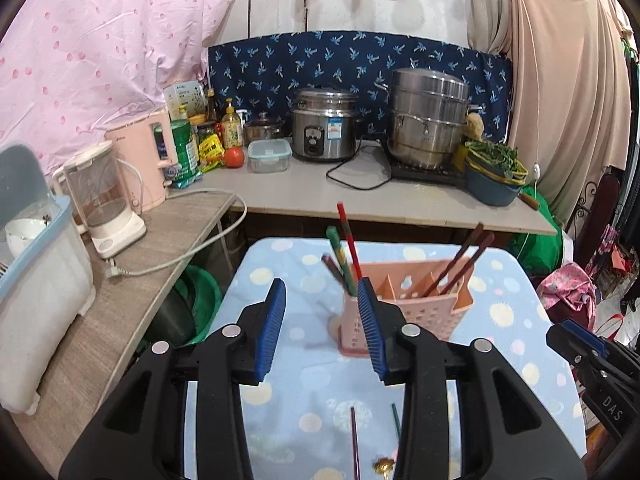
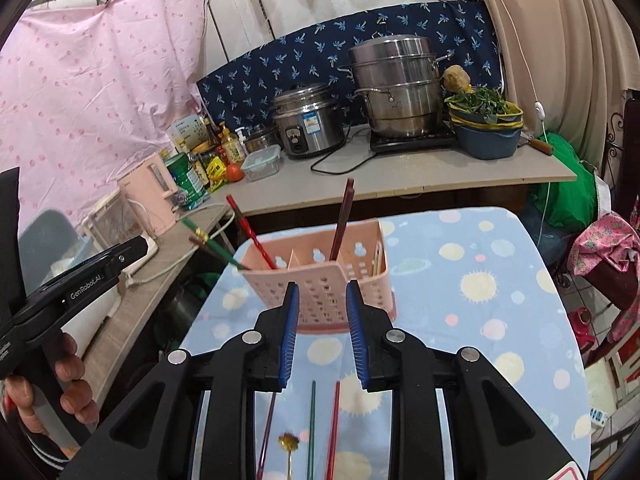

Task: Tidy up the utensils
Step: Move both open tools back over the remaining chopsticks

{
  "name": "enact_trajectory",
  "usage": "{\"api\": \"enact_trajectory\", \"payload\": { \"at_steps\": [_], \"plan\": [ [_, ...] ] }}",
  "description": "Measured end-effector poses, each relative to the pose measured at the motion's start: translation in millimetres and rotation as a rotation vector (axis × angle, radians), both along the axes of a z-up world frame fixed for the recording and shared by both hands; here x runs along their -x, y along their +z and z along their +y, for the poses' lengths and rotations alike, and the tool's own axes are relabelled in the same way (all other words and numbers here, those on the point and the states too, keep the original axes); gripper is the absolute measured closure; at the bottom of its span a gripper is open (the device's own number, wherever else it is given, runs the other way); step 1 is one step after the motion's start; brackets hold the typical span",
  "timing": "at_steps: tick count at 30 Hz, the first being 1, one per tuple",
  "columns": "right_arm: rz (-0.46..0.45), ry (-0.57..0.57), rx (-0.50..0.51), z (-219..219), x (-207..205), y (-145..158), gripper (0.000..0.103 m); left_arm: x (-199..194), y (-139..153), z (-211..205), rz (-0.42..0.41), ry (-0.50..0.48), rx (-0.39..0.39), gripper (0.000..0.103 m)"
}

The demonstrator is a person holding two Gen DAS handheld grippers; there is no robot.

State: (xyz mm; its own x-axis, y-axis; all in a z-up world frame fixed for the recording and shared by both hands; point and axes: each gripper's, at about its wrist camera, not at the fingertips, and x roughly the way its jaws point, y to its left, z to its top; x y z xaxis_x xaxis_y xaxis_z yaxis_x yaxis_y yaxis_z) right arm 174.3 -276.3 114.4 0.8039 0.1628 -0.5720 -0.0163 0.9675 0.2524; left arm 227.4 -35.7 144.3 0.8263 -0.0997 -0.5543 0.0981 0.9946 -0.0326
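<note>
A pink slotted utensil caddy [image 1: 404, 304] [image 2: 320, 280] stands on the blue spotted tablecloth [image 2: 480, 320]. Red [image 2: 250, 232], green [image 2: 212, 246] and dark chopsticks [image 2: 344, 220] stick up out of it. My left gripper [image 1: 322, 292] is open and empty, just short of the caddy's left end. My right gripper [image 2: 323, 292] is also open and empty, in front of the caddy's near wall. On the cloth under the grippers lie a purple chopstick [image 2: 266, 432], a green one [image 2: 311, 428], a red one [image 2: 333, 428] and a gold spoon [image 2: 289, 444].
A grey counter [image 1: 360, 188] behind the table carries a rice cooker [image 1: 324, 128], a steel steamer pot [image 1: 428, 116], a lidded box and a basin of greens [image 1: 496, 176]. On the left side shelf stand a kettle [image 1: 104, 196] and a dish rack [image 1: 36, 264]. A hand [image 2: 68, 380] holds the left gripper.
</note>
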Motion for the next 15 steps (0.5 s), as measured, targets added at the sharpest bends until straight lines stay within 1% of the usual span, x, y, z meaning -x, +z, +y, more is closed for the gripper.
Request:
{"api": "enact_trajectory", "payload": {
  "at_steps": [4, 8, 11, 15],
  "plan": [
    [0.042, 0.005, 0.021, 5, 18, -21, 0.079, 15, -23, 4, 0.043, 0.002, -0.001, 0.065],
    [0.093, 0.01, 0.034, 8, 34, -43, 0.079, 28, -47, 7, 0.084, 0.003, -0.018, 0.065],
    [0.123, 0.01, 0.046, 11, 43, -57, 0.079, 37, -64, 9, 0.123, -0.003, -0.015, 0.065],
    [0.169, 0.009, 0.053, 13, 56, -77, 0.079, 49, -83, 8, 0.158, -0.01, -0.039, 0.065]
  ]
}}
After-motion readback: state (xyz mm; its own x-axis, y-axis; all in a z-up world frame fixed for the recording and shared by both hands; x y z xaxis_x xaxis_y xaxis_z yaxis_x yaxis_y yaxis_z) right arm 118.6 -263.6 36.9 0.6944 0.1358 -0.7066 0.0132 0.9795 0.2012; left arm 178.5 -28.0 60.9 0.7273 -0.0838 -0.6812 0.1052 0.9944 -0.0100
